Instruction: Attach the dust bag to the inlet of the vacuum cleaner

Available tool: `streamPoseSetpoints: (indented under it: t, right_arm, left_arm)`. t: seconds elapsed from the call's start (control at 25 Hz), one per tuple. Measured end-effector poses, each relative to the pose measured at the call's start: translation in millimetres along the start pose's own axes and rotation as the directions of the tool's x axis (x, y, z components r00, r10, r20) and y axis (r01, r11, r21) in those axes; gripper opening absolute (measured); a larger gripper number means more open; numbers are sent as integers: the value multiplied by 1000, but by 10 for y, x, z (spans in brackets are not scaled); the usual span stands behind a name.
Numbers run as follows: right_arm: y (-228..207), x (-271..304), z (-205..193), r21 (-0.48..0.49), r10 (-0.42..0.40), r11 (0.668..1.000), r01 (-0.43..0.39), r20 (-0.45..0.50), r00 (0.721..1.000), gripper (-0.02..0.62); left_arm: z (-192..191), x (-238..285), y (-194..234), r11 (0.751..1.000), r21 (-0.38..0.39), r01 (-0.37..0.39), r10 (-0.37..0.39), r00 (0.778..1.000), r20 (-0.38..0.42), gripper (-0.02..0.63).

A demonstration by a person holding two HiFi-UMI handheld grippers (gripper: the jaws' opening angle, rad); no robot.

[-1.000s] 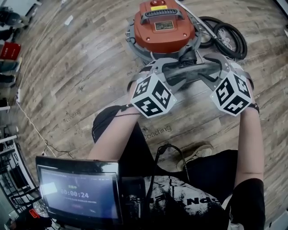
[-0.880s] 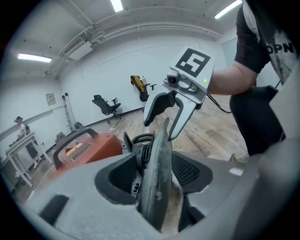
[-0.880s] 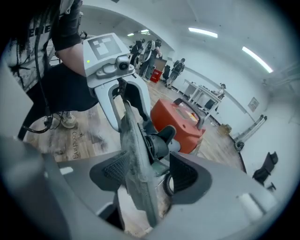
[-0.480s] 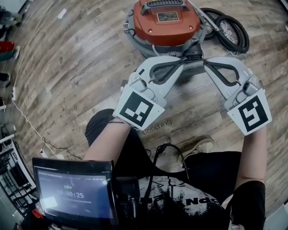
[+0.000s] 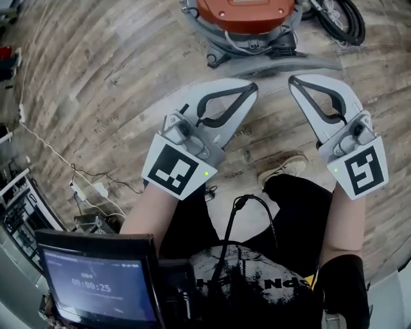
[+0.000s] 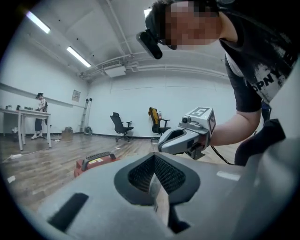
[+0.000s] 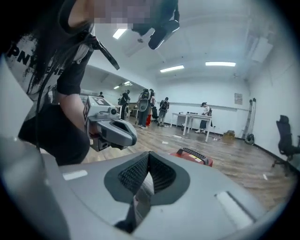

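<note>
Red vacuum [image 5: 244, 9] stands on the wood floor [image 5: 96, 83], at the top edge of my head view. My left gripper [image 5: 250, 87] and right gripper [image 5: 293, 81] hang side by side just short of it, not touching it, each with jaws pressed together on nothing. I cannot make out the bag.

Bright, even light falls from ceiling strip lamps [image 6: 77, 56], at ten o'clock in the left gripper view and one o'clock in the right gripper view. Shadows on the wooden floor [image 5: 96, 83] are soft. Every view bulges; the gripper views darken at the corners.
</note>
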State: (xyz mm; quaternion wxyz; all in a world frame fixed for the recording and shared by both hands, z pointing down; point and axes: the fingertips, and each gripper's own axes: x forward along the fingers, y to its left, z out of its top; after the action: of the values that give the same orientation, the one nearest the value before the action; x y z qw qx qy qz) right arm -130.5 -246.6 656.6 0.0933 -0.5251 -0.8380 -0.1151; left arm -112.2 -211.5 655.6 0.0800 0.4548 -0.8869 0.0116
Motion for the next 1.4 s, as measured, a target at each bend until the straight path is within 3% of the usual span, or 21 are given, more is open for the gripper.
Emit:
streamPoseSetpoints:
  t: [0.16, 0.4, 0.64, 0.84, 0.92, 1.08, 1.2, 1.4]
  right_arm:
    - [278, -135, 564, 84, -1, 996, 0, 12, 1000, 5]
    - [357, -328, 1686, 164, -19, 986, 14, 27, 999, 5]
    - [538, -320, 2855, 138, -3, 990, -3, 46, 999, 6]
    - [672, -195, 3377, -44, 78, 996, -82, -76, 994, 6]
    - [705, -120, 3651, -80, 87, 993, -91, -59, 994, 6]
    - [738, -73, 4202, -81, 86, 993, -81, 57, 995, 6]
    - [810, -181, 4558, -37, 78, 997, -74, 104, 991, 6]
    - [858, -398, 4846, 2, 51, 999, -52, 63, 997, 6]
  left_arm:
    - [551, -173, -238, 995, -18, 96, -97, 991, -88, 2]
    - [1480, -487, -306, 990, -7, 137, -137, 976, -172, 2]
    - [2577, -1066, -184, 996, -10, 89, -89, 984, -153, 2]
    - [3274, -1501, 53, 1000, 18, -4, 5, 998, -61, 0]
    - [3494, -1655, 168, 999, 33, -40, 41, 998, -37, 2]
    - [3910, -1875, 263, 995, 43, -90, 90, 996, 2, 2]
    - [4192, -2016, 169, 993, -21, -117, 118, 993, 15, 2]
    - [4538, -2159, 32, 995, -8, -104, 104, 994, 39, 2]
